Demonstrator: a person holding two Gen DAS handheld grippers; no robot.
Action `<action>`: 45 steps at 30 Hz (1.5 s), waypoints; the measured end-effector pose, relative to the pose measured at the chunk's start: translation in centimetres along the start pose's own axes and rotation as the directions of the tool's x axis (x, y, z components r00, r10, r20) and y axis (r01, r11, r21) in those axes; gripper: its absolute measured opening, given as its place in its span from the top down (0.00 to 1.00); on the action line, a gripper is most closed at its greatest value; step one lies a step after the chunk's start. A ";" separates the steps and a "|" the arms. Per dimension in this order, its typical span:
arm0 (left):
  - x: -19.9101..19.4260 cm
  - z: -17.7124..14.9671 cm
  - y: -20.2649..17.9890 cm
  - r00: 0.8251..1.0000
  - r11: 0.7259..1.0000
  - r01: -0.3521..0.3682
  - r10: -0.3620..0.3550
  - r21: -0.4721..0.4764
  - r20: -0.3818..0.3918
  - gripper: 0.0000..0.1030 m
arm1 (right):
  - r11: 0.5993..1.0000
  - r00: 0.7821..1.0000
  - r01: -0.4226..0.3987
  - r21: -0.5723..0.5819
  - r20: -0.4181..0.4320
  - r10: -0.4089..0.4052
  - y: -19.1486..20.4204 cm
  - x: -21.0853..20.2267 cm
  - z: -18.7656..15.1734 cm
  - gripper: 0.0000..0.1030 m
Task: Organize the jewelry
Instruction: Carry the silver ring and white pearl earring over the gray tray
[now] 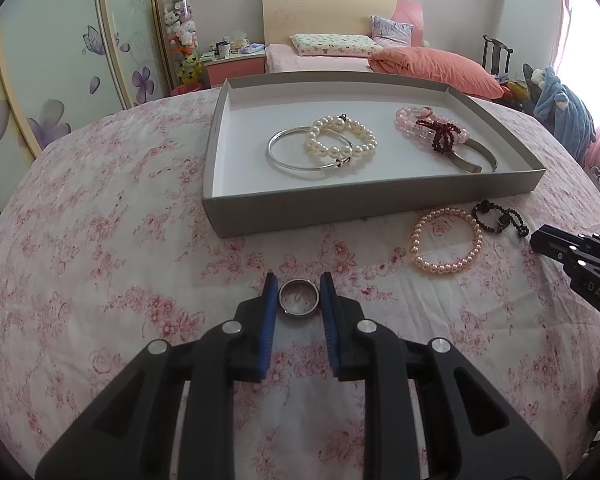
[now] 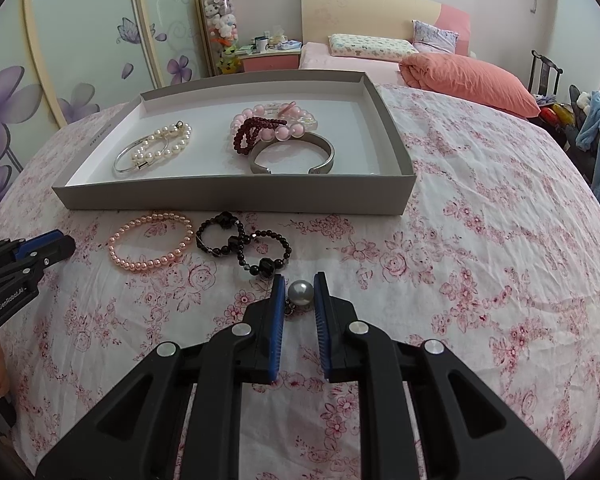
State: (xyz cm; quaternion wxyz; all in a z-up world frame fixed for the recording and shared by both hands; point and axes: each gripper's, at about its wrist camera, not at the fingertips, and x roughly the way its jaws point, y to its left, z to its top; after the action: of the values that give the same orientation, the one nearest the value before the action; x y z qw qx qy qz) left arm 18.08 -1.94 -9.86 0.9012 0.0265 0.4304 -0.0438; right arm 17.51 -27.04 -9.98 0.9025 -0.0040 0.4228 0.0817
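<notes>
Left gripper [image 1: 299, 294] angled down, clamping ring [image 1: 299, 298]

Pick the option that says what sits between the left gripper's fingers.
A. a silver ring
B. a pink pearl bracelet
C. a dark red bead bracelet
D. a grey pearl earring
A: the left wrist view shows the left gripper closed on a silver ring over the flowered cloth, with the blue pads against its sides. The grey pearl sits in the right gripper instead.
</notes>
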 end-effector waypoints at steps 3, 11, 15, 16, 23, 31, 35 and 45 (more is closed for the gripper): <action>-0.4 -0.3 0.2 1.000 1.000 0.005 -0.005 -0.012 0.003 0.79 | 1.000 1.000 -0.007 0.013 0.005 0.007 -0.1 -0.1 -0.1 0.85; -2.9 -0.1 0.1 0.997 0.999 0.023 -0.021 -0.031 0.074 0.79 | 1.000 0.997 -0.023 0.008 0.067 0.022 0.6 -2.3 0.1 0.85; -4.4 -0.1 -0.5 0.993 0.999 0.030 -0.027 -0.024 0.115 0.79 | 0.999 0.994 -0.038 -0.006 0.106 0.038 1.6 -3.6 0.5 0.85; -4.7 -0.1 -0.6 0.992 0.999 0.031 -0.028 -0.024 0.124 0.79 | 0.999 0.992 -0.041 -0.009 0.116 0.042 1.8 -3.9 0.6 0.85; -7.3 0.1 -1.2 0.975 0.999 0.025 -0.018 -0.028 0.224 0.79 | 0.998 0.973 -0.051 -0.034 0.223 0.057 3.4 -7.0 1.3 0.85; -10.5 0.7 -1.6 0.931 0.999 0.013 0.001 -0.035 0.365 0.79 | 0.998 0.912 -0.028 -0.054 0.407 0.048 4.7 -10.9 1.8 0.85; -11.5 0.8 -1.8 0.912 0.999 0.012 0.002 -0.032 0.411 0.79 | 0.998 0.880 -0.020 -0.059 0.473 0.045 5.1 -12.1 1.8 0.85; -12.5 1.1 -2.4 0.880 1.000 0.004 0.009 -0.025 0.475 0.79 | 0.998 0.831 0.023 -0.058 0.556 0.013 5.2 -12.9 2.0 0.85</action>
State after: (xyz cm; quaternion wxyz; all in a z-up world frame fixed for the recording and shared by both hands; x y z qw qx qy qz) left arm 10.84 -3.76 0.51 0.9795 0.0040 0.1972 -0.0423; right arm 10.19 -23.62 1.46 0.9861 -0.0094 0.1395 0.0900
